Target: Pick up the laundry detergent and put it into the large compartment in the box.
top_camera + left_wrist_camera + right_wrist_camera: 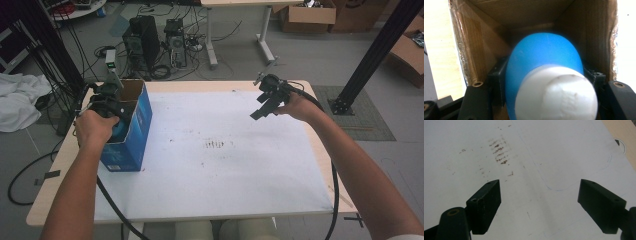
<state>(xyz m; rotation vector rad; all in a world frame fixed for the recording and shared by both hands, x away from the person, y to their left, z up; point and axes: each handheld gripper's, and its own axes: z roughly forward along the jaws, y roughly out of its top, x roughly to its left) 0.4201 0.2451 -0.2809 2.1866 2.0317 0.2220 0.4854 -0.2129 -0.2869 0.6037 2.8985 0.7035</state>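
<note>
Left tongs [544, 82] clamped a blue bottle [544, 65] inside the box [135, 130]
Right tongs [539, 205] hung wide open, empty; the smooth bottle might slip.

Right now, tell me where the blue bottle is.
The blue bottle is clamped in the left gripper, inside the open blue box at the table's left edge.

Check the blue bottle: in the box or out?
Partly in. The blue bottle, clamped by the left gripper, has its far end inside the open cardboard box; its white cap points at the camera.
</note>
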